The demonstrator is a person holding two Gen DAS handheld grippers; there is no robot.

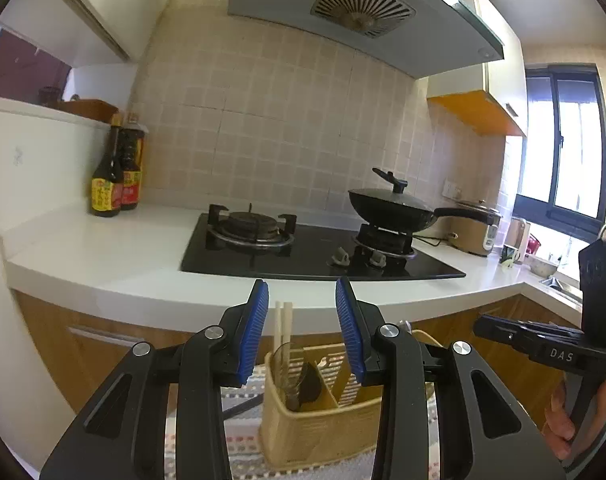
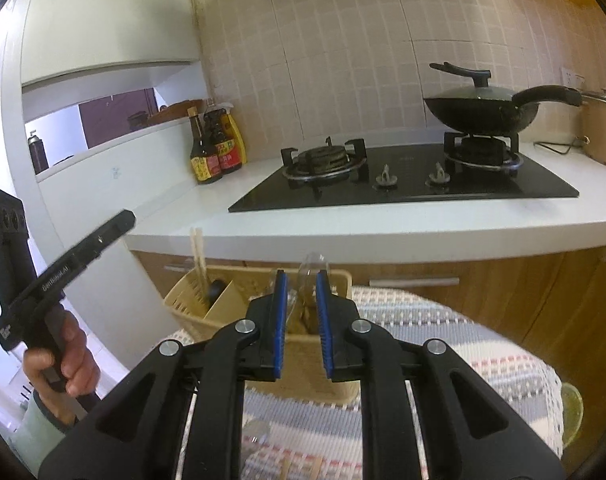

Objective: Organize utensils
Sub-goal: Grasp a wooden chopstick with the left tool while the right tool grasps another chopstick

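A beige perforated utensil caddy [image 1: 323, 428] [image 2: 231, 292] stands on a striped cloth. Its left compartment holds a pair of wooden chopsticks [image 1: 284, 328] [image 2: 199, 260], a clear plastic spoon and a dark spoon [image 1: 309, 380]. My left gripper [image 1: 303, 292] is open and empty, above and in front of the caddy. My right gripper [image 2: 301, 280] is nearly closed around a clear plastic utensil [image 2: 311, 276] that stands over the caddy's right compartment; contact with the pads is unclear. The right gripper's body also shows in the left wrist view [image 1: 551, 344].
The striped cloth [image 2: 443, 340] covers a low table in front of the white counter [image 1: 103, 256]. A black gas hob [image 1: 319, 252] carries a lidded wok [image 1: 395, 204]. Sauce bottles [image 1: 115, 176] stand at the counter's left. A rice cooker [image 1: 473, 232] stands right. More utensils [image 2: 299, 468] lie on the cloth.
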